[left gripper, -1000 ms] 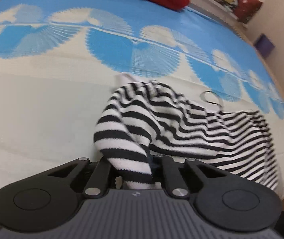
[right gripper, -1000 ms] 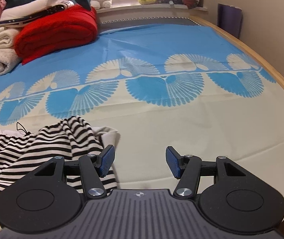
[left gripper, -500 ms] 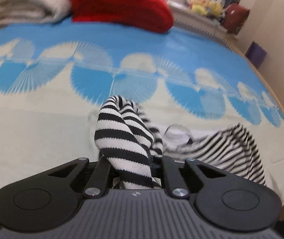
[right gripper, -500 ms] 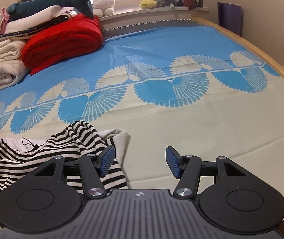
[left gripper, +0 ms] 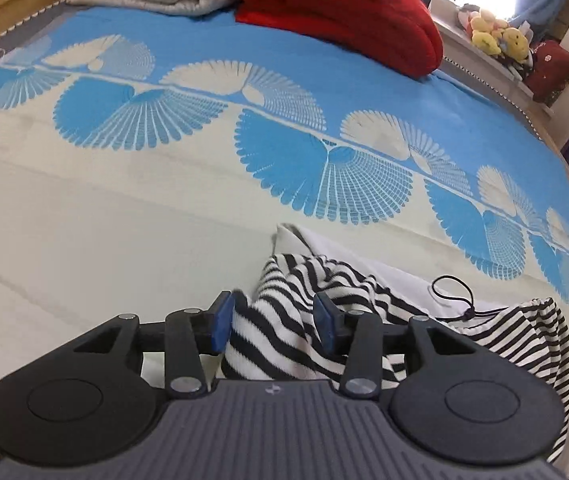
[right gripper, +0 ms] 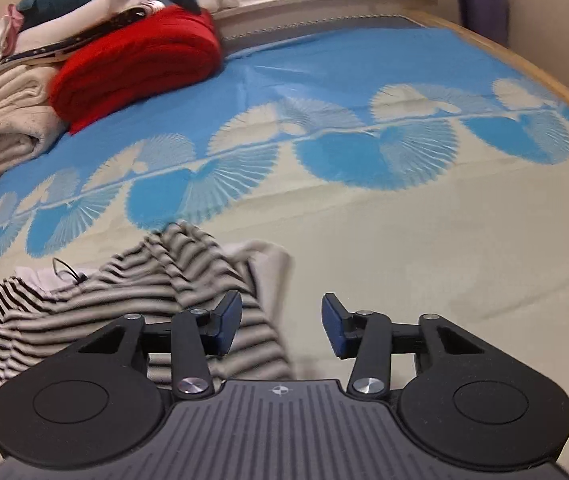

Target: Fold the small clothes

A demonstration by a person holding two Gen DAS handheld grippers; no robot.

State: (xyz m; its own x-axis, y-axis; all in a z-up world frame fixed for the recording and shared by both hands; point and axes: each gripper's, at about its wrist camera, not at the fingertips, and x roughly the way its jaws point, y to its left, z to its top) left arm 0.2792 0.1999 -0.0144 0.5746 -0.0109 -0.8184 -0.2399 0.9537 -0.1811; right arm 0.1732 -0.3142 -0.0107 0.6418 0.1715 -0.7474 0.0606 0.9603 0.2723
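A small black-and-white striped garment (left gripper: 324,312) with a white lining and a black drawstring loop (left gripper: 454,292) lies crumpled on the bed. In the left wrist view a fold of it sits between the spread blue pads of my left gripper (left gripper: 272,322), which is open. In the right wrist view the garment (right gripper: 132,300) lies at the lower left, its edge just inside my left pad. My right gripper (right gripper: 280,326) is open and holds nothing, with bare sheet between its pads.
The bed has a blue and cream fan-patterned sheet (right gripper: 364,220). A red folded blanket (right gripper: 136,64) and cream folded blankets (right gripper: 8,128) are stacked at the far end. Plush toys (left gripper: 496,36) sit on the windowsill. The wooden bed edge (right gripper: 556,80) runs along the right.
My left gripper has opened and let go of the striped fold, which has dropped onto the bed. The right gripper has stayed open and shifted slightly towards the garment.
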